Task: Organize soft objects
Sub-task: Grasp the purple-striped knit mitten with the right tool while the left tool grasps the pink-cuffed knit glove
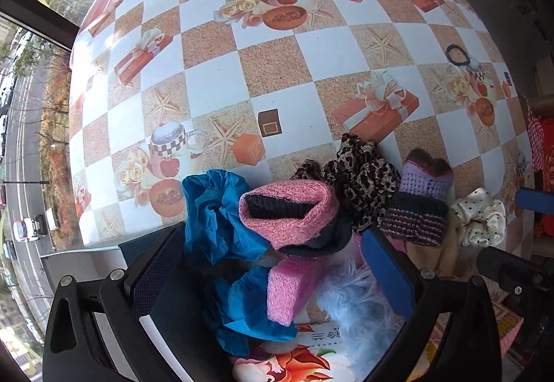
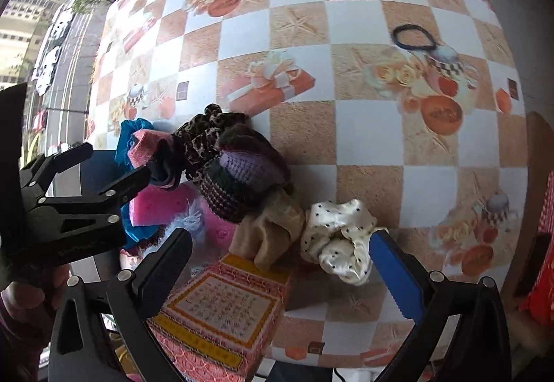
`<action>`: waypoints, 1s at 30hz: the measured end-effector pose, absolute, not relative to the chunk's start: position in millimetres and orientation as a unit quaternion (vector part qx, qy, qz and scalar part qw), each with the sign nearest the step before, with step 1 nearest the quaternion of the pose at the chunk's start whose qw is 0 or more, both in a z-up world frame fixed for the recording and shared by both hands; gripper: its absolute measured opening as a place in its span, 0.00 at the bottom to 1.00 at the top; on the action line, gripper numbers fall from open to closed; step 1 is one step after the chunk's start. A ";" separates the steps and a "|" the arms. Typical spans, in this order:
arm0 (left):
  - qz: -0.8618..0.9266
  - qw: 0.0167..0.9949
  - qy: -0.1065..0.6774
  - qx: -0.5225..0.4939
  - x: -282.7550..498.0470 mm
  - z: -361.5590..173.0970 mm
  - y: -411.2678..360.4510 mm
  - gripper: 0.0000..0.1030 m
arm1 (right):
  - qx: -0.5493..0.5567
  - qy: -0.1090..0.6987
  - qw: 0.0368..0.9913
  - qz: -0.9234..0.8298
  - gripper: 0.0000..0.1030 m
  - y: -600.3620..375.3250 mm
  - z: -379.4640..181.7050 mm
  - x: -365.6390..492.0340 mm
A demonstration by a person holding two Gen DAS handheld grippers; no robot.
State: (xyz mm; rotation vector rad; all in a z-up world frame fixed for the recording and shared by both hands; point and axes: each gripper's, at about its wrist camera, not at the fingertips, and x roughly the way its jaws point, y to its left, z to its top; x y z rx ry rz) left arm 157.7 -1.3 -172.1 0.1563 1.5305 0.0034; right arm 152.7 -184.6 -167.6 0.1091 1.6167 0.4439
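Both tongs (image 1: 273, 267) (image 2: 280, 257) gape over knitted socks (image 1: 289, 209), satin scrunchie (image 2: 337, 236), perhaps a foam sponge (image 1: 289, 285)

The table (image 1: 221, 84) carries a checkered cloth of white and tan squares printed with teapots, gift boxes and starfish. A large window (image 1: 31, 77) with a dark frame stands at the left, admitting daylight. Beyond it, a road (image 1: 20, 174) with cars and trees is visible below.

A heap of soft objects (image 1: 294, 209) — blue cloth (image 1: 211, 209), pink knit (image 1: 291, 209), leopard scrunchie (image 1: 360, 174), purple knit (image 1: 422, 195), cream scrunchie (image 2: 339, 240) — crowds the table's near edge.
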 end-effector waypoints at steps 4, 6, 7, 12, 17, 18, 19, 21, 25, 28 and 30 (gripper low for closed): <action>0.003 0.706 0.704 0.072 165.8 -190.2 -2.8 0.90 | 0.018 0.704 0.665 0.251 1.00 -165.9 -178.2 160.3; 0.001 0.703 0.707 0.069 170.0 -196.4 -2.6 0.83 | -0.002 0.693 0.665 0.277 1.00 -155.1 -182.2 161.3; 0.000 0.700 0.711 0.064 171.4 -199.5 -1.7 0.75 | -0.016 0.687 0.665 0.293 1.00 -148.7 -185.5 161.3; -0.007 0.693 0.720 0.009 177.7 -209.0 11.5 0.44 | -0.051 0.679 0.657 0.323 1.00 -130.1 -207.0 166.2; -0.012 0.697 0.716 -0.023 177.9 -206.1 19.5 0.29 | -0.035 0.710 0.636 0.301 0.68 -126.5 -231.4 175.2; -0.012 0.699 0.715 -0.026 176.9 -204.3 21.4 0.27 | -0.021 0.708 0.639 0.300 0.65 -130.6 -229.6 176.1; -0.011 0.703 0.711 -0.028 175.9 -202.4 21.5 0.25 | -0.017 0.706 0.642 0.298 0.63 -133.5 -226.8 176.1; -0.007 0.710 0.704 -0.031 174.7 -195.2 22.4 0.23 | -0.014 0.701 0.651 0.291 0.63 -141.3 -219.2 176.8; -0.003 0.733 0.680 -0.025 173.5 -168.5 22.1 0.23 | 0.036 0.686 0.669 0.283 0.63 -167.8 -197.3 183.3; -0.008 0.748 0.664 -0.018 175.6 -149.6 13.1 0.23 | 0.065 0.675 0.683 0.271 0.63 -190.0 -181.1 191.2; -0.015 0.753 0.658 -0.017 176.2 -136.6 5.0 0.23 | 0.074 0.667 0.692 0.266 0.63 -203.2 -169.9 188.6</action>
